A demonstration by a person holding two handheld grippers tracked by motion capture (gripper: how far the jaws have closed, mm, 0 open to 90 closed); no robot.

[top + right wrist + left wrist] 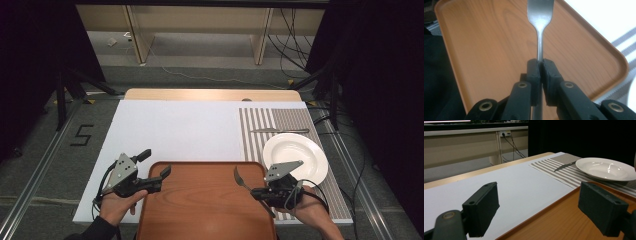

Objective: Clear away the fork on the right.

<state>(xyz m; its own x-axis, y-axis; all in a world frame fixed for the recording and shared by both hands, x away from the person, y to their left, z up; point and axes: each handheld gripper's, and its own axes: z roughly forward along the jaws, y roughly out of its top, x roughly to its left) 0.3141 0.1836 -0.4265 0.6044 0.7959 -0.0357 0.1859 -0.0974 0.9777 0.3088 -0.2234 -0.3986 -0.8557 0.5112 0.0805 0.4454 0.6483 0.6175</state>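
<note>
Right gripper (541,67) clenched on fork (540,15) at lower right, above tray (200,210), probably for the placemat (287,122) | left gripper (155,170) was released at lower left, waiting.

Your table (210,94) shows its pale wooden top only as a strip at the far edge. A white board (175,132) covers most of it. Taking that board as your landmark: the striped placemat (280,122) lies along its right side, and the brown wooden tray (200,200) sits on its near edge.
</note>
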